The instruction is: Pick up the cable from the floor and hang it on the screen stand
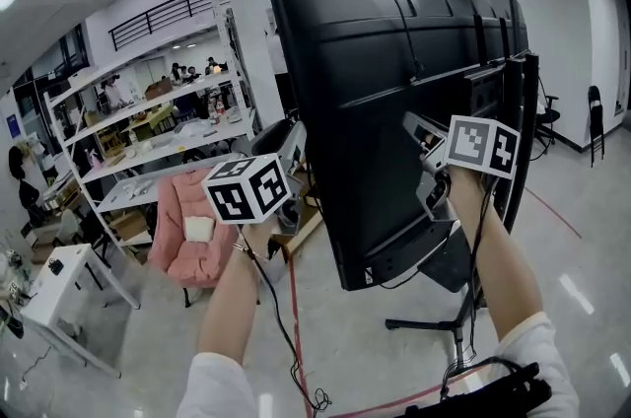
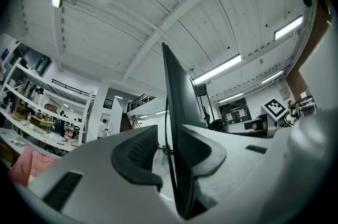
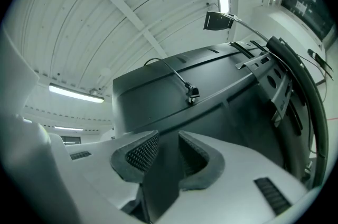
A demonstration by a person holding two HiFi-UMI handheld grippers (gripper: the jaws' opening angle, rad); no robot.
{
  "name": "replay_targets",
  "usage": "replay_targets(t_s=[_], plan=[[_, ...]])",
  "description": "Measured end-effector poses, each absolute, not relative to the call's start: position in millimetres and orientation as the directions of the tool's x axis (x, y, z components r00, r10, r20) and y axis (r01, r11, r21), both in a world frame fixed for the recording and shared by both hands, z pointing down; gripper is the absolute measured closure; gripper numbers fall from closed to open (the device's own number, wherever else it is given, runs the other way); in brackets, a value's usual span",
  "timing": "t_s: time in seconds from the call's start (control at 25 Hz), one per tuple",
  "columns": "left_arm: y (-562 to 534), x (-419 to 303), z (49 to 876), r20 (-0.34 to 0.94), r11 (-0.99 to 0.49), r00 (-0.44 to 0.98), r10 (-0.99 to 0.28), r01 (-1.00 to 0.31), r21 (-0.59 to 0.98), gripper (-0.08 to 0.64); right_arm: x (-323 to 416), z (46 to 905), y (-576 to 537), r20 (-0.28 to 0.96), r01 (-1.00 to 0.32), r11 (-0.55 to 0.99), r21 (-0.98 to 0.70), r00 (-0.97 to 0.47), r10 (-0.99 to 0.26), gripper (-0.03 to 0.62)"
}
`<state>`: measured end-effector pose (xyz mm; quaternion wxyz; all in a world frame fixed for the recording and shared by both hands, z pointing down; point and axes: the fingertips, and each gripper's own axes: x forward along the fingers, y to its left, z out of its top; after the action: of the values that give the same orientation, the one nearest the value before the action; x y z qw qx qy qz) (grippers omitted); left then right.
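Note:
A big black screen (image 1: 394,110) shows its back to me on a black stand (image 1: 461,319). My left gripper (image 1: 294,140) is raised at the screen's left edge. A thin black cable (image 1: 279,317) drops from it to the floor. In the left gripper view, the cable (image 2: 169,165) runs between the jaws of that gripper (image 2: 168,151), in line with the screen's edge (image 2: 177,101). My right gripper (image 1: 414,125) is against the screen's back, and another stretch of cable hangs below it. In the right gripper view, a dark blurred strip of cable (image 3: 158,191) fills the narrow gap of that gripper (image 3: 168,157).
A second cable (image 1: 394,12) runs over the screen's top to a plug on its back (image 3: 192,93). The stand's bracket (image 3: 280,85) is on the right. White shelves (image 1: 148,130), a pink chair (image 1: 192,219) and a white table (image 1: 59,278) stand to the left. A black bag (image 1: 493,386) lies at my feet.

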<state>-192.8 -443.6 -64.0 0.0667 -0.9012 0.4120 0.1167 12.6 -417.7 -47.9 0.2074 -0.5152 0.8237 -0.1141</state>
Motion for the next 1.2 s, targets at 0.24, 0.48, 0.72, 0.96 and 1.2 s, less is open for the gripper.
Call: replay_targets(t_s=[0.24, 0.48, 0.72, 0.96, 1.2], plan=[[-434, -194, -54, -0.257, -0.641, 0.62, -0.741, -0.768, -0.005, 0.453, 11, -37, -407, -0.219, -0.789, 0.457, -0.41, -0.401, -0.89, 0.468], [-407, -193, -30, -0.237, -0.633, 0.615, -0.752, -0.774, 0.002, 0.453, 1, -13, -397, -0.184, -0.81, 0.442, -0.385, -0.402, -0.897, 0.469], [-378, -177, 12, -0.181, -0.616, 0.604, -0.777, -0.787, 0.017, 0.457, -7, 25, -383, -0.128, -0.834, 0.424, -0.354, -0.406, -0.905, 0.497], [-359, -165, 69, -0.115, -0.567, 0.558, -0.822, -0.822, 0.063, 0.489, -14, 71, -362, -0.099, -0.8, 0.446, -0.401, -0.446, -0.89, 0.546], [-345, -159, 128, -0.028, -0.442, 0.441, -0.897, -0.896, 0.047, 0.549, -12, 125, -341, -0.029, -0.833, 0.428, -0.35, -0.447, -0.894, 0.556]])
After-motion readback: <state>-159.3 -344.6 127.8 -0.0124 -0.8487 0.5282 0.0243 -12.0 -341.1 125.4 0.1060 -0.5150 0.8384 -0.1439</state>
